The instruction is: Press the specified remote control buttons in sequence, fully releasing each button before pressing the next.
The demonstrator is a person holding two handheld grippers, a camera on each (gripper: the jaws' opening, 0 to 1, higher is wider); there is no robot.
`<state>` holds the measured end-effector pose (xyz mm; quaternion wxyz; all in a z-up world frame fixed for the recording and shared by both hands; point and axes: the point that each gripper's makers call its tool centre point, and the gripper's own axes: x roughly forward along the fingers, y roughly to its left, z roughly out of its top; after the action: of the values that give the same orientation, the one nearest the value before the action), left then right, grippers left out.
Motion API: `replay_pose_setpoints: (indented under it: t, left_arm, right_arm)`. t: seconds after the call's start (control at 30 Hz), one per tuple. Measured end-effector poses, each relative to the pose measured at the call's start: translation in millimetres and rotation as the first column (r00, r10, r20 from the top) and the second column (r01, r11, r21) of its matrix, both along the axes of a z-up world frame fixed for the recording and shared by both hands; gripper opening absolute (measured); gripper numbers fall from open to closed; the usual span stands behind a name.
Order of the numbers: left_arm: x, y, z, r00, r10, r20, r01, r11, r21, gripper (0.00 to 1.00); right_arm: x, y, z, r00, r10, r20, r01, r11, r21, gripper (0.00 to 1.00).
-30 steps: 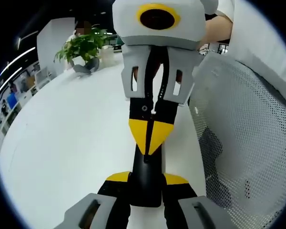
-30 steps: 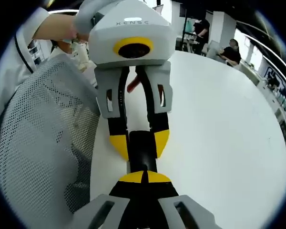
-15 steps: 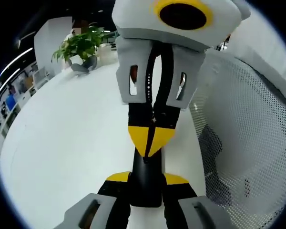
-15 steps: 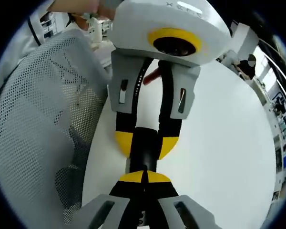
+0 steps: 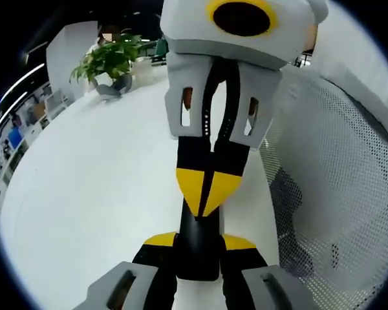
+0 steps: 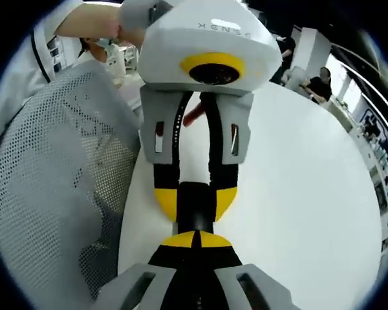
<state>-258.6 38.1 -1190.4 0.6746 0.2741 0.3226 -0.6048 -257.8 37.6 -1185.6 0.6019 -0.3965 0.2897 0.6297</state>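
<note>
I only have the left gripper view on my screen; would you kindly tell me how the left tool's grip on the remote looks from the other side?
Observer: In the right gripper view, the left tool has a yellow pad on each side of the black remote, both touching it.
Operator: Thank you. Is anything lying behind that tool?
Observer: Yes, a red object shows between its arms, over the white table; I cannot tell what it is.
Operator: And further away?
Observer: Seated people are at the table's far edge.

"XENSE" lettering atop the left gripper (image 6: 195, 201)
</note>
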Motion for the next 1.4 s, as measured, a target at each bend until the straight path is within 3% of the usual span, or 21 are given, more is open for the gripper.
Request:
replay_pose_setpoints:
  t: [0.37, 0.67, 0.83, 1.07, 1.4]
  left_arm:
    - [0.1, -0.1, -1.3, 1.0, -0.016, 0.0, 0.016, 0.999, 0.031, 0.24]
    - [0.0, -2.3, -1.6, 1.0, -0.01, -0.003, 0.01, 0.998, 0.065, 0.24]
    - [0.3, -2.2, -1.5, 1.0, 0.0, -0.004, 0.0, 0.997, 0.081, 0.24]
    - [0.4, -2.5, -1.2, 1.0, 0.016, -0.002, -0.016, 0.996, 0.084, 0.24]
    - [0.6, -2.8, -0.8, 1.0, 0.012, -0.001, -0.012, 0.997, 0.072, 0.24]
  right_arm:
    - [-2.1, 0.4, 1.0, 0.999, 0.035, -0.021, -0.035, 0.999, 0.005, 0.0]
    - [-2.2, -0.9, 1.8, 0.999, -0.022, -0.037, 0.023, 0.999, 0.025, 0.0]
    - [-2.5, -1.0, 2.0, 1.0, 0.0, -0.022, 0.001, 1.0, 0.023, 0.0]
    - [-0.3, -0.9, 1.7, 0.996, -0.044, -0.079, 0.046, 0.998, 0.036, 0.0]
    - [1.3, 1.4, 1.8, 0.988, -0.079, -0.135, 0.08, 0.997, 0.0, 0.0]
